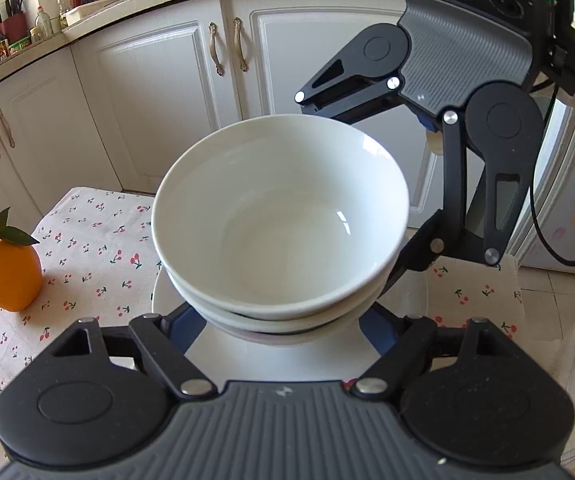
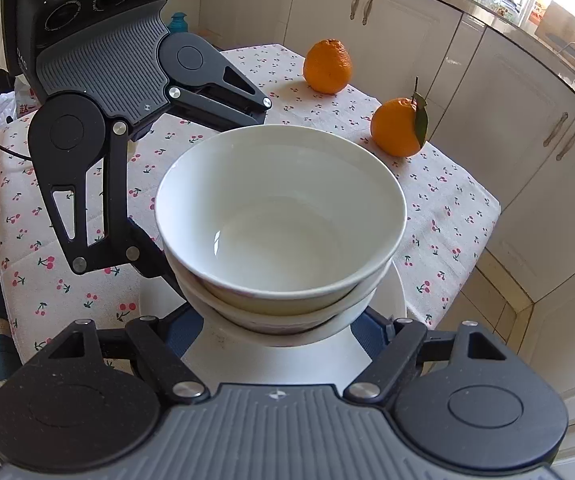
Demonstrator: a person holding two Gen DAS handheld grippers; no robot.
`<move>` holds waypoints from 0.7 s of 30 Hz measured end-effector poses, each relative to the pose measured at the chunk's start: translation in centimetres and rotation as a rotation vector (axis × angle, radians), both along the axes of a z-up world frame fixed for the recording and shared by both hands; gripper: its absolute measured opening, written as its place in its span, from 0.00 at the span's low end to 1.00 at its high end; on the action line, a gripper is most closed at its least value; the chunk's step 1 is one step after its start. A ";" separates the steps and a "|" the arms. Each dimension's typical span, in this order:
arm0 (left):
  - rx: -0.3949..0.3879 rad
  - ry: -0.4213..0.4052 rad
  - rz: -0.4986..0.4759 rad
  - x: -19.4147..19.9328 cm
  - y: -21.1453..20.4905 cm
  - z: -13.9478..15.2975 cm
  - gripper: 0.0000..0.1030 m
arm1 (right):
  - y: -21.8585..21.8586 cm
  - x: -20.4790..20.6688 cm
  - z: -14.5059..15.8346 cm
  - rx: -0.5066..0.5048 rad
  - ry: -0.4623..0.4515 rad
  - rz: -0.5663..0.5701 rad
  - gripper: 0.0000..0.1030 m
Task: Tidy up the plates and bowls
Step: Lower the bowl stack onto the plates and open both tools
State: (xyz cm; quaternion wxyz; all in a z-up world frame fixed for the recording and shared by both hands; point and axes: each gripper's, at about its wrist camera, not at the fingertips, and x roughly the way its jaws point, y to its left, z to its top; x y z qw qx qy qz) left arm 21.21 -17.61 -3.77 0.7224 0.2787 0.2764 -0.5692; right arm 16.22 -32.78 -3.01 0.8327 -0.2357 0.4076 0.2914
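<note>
Your left tongs [image 1: 283,332] and right tongs [image 2: 275,330] face each other across a stack of white bowls [image 1: 281,216] nested on a white plate [image 1: 247,360]. Each pair stands partly spread, its blue-padded fingers [image 1: 371,330] to either side of the stack's base, above the plate; you cannot tell whether they press on it. The plate sits over the cherry-print surface [image 1: 99,248], near two oranges [image 2: 397,126].

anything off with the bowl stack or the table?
Slightly. The top bowl sits off-centre in the bowl below, leaving an uneven gap at the rims. Both rest on a white plate. No chips or spills visible. The two oranges sit loose on the tablecloth.
</note>
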 end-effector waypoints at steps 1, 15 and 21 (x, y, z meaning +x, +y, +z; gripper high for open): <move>0.001 0.003 0.005 0.1 0.0 -0.1 0.80 | -0.1 0.1 -0.1 0.002 0.002 -0.005 0.81; 0.010 0.021 0.030 0.5 -0.4 -0.8 0.80 | -0.7 0.6 -0.9 0.026 0.029 -0.040 0.79; 0.009 0.016 0.036 0.5 -0.4 -1.1 0.80 | -0.7 0.5 -1.1 0.024 0.017 -0.040 0.79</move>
